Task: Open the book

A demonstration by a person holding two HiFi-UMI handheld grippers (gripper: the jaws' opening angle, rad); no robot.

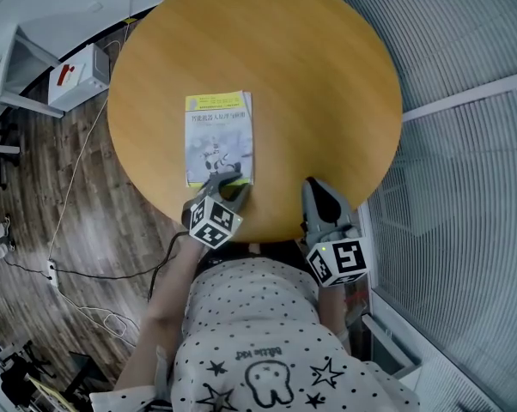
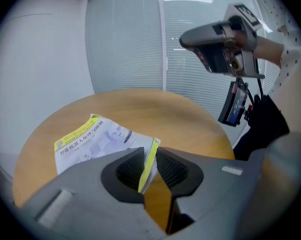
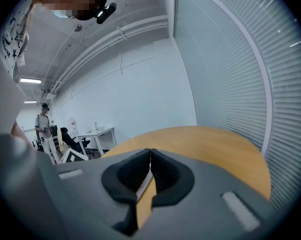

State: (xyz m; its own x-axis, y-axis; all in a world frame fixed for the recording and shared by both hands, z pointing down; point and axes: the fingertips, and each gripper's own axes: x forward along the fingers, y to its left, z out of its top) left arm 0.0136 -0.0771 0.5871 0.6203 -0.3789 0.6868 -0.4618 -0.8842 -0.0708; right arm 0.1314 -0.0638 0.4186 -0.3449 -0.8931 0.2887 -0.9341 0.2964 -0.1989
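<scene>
On a round wooden table (image 1: pixel 327 67), we see the book (image 1: pixel 219 136) lying flat and closed near the person's edge. The left gripper (image 1: pixel 228 181) has its jaws pinched on the book's near right corner (the cover's yellow edge stands up between the pads). The right gripper (image 1: pixel 320 194) hovers just beside it, above the table's rim, its jaws together on nothing.

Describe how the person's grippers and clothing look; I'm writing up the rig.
Both the left gripper and right gripper are grey plastic shells with black ribbed pads, each carrying a cube of black-and-white square markers. A black cable trails from the left one. The person wears a white top with black dots and stars.
</scene>
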